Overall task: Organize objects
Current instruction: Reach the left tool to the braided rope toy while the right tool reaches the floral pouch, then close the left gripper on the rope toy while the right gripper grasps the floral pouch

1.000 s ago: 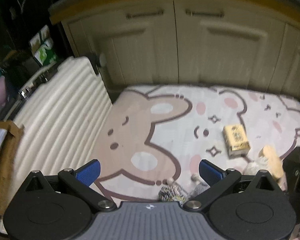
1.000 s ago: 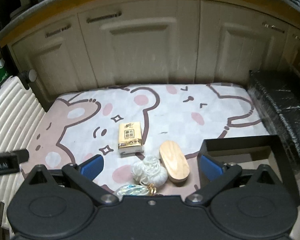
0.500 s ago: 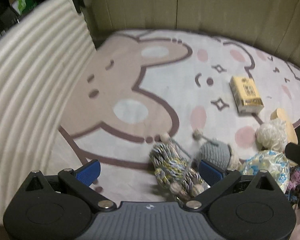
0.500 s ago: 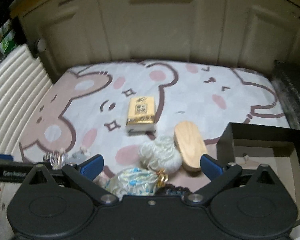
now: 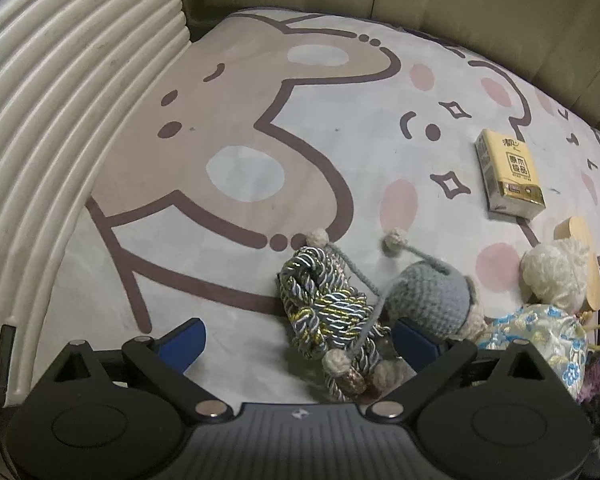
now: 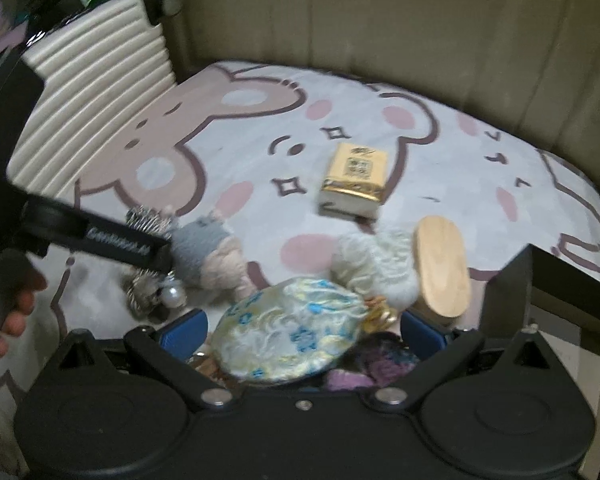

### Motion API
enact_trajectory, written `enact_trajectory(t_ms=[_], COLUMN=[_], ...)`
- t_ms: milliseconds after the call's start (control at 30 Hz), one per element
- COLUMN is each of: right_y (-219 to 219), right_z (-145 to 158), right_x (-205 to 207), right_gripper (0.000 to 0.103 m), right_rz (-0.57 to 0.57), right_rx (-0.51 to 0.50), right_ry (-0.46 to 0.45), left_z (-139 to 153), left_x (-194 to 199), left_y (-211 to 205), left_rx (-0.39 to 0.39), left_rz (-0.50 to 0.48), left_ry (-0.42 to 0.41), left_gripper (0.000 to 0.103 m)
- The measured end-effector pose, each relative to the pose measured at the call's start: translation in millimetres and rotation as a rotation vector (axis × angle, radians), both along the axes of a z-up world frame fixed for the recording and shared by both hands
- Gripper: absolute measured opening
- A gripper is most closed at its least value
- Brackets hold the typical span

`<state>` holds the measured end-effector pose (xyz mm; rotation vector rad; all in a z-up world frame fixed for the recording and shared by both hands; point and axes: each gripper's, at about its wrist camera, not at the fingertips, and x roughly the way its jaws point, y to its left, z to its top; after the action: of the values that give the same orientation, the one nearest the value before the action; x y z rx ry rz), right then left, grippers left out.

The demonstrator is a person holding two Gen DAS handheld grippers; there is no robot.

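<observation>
My left gripper [image 5: 298,342] is open and low over the mat, its blue pads on either side of a twisted blue-and-gold cord bundle [image 5: 328,312]. A grey knitted doll [image 5: 428,304] lies just right of the bundle. My right gripper [image 6: 302,330] is open, with a blue-flowered silk pouch [image 6: 288,332] between its pads. A cream yarn ball [image 6: 376,264], a wooden oval [image 6: 442,272] and a yellow tissue pack [image 6: 354,180] lie beyond. The left gripper also shows in the right wrist view [image 6: 100,240].
A cartoon bear mat [image 5: 260,152] covers the floor. A white ribbed suitcase [image 5: 52,120] lies along the left. A black open box [image 6: 560,304] stands at the right. Cream cabinet doors [image 6: 380,20] close the back. A purple item [image 6: 364,368] lies under the pouch.
Both grippers have dropped lower and closer to the pile of objects. The left one now straddles the cord bundle, the right one straddles the silk pouch.
</observation>
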<state>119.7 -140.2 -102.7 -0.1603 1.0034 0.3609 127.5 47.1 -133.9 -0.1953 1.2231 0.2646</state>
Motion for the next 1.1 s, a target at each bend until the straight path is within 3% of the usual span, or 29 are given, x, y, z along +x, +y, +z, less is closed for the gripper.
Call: enact_trajectory(t_ms=[367, 567, 633, 800, 900, 1100], right_y=[25.2, 30.2, 28.8, 27.9, 23.3, 11.1], right_z=[-22.0, -27.4, -24.6, -17.0, -9.2, 1.0], right_x=[8.4, 10.1, 10.7, 6.4, 4.4, 2.7], right_gripper=[0.103, 0.097, 0.090, 0.085, 0.074, 0.067], right_rz=[0.069, 0.092, 0.094, 0.112, 0.100, 0.058], right_rx=[-0.106, -0.142, -0.137, -0.142, -0.107, -0.047], right_ry=[-0.004, 0.006, 0.013, 0.025, 0.030, 0.043], left_z=[0.0, 3.2, 2.1, -2.3, -6.6, -14.6], left_x=[-7.5, -13.9, -14.4, -13.6, -11.9, -9.4], left_y=[12.3, 15.4, 16.8, 20.3, 19.9, 17.7], left_rx=[0.041, 0.074, 0.055, -0.030, -0.064, -0.110], left_rz=[-0.026, -0.031, -0.009, 0.067, 0.101, 0.147], left_ry=[0.022, 0.024, 0.024, 0.009, 0.001, -0.011], left_gripper=[0.100, 0.100, 0.100, 0.099, 0.099, 0.100])
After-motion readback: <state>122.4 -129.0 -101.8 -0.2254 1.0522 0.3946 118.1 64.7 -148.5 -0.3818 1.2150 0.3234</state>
